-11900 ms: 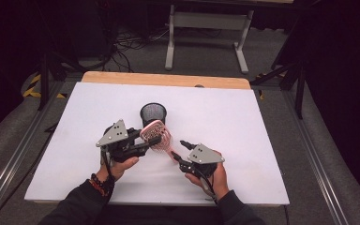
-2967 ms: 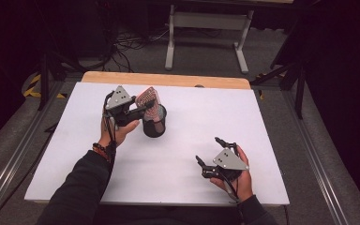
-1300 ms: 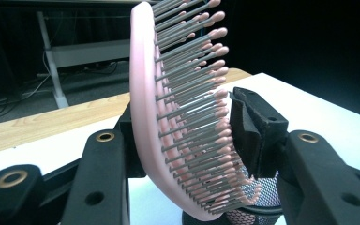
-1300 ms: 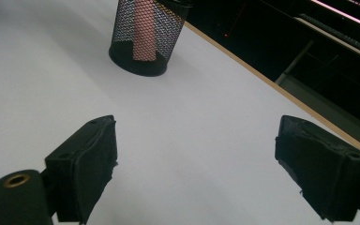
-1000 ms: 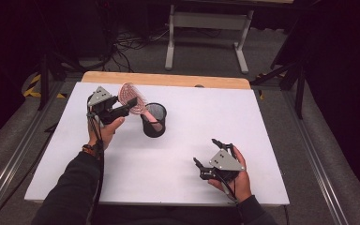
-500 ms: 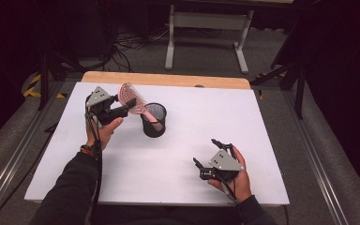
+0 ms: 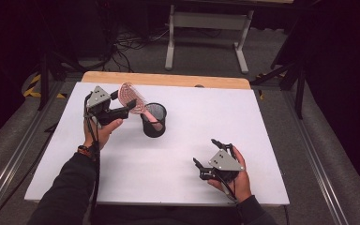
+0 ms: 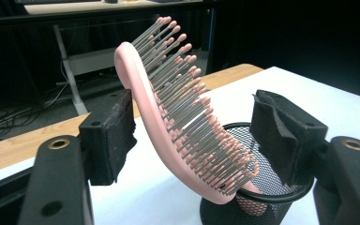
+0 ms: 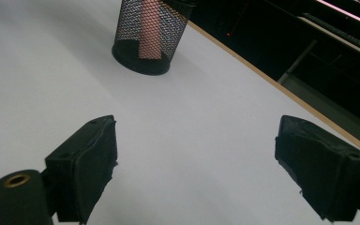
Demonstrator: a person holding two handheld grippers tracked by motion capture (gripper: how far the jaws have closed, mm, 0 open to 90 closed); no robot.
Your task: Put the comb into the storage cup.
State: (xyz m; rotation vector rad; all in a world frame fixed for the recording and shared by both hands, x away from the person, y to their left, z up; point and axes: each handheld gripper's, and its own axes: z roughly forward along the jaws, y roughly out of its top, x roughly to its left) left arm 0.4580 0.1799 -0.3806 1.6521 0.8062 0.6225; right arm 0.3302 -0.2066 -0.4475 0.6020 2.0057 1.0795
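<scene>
A pink hairbrush (image 7: 132, 97) stands tilted with its handle down inside a black mesh cup (image 7: 153, 121) on the white table (image 7: 262, 122). My left gripper (image 7: 124, 105) is at the brush head, left of the cup. In the left gripper view the brush (image 8: 168, 117) sits between the jaws. Its back is close to the left pad, and the right pad (image 8: 281, 136) stands clear of the bristles. These jaws have just been opening. My right gripper (image 7: 205, 151) rests low near the front right of the table, open with nothing between its jaws (image 9: 197, 159), pointing toward the cup (image 9: 147, 37).
A wooden strip (image 7: 168, 79) runs along the table's far edge. Behind it stand a metal frame (image 7: 206, 28) and cables on the floor. A rail (image 7: 9, 159) lies along the left side of the table.
The left jaws have spread apart around the brush head. The brush stays leaning out of the cup. Neither hand has shifted.
</scene>
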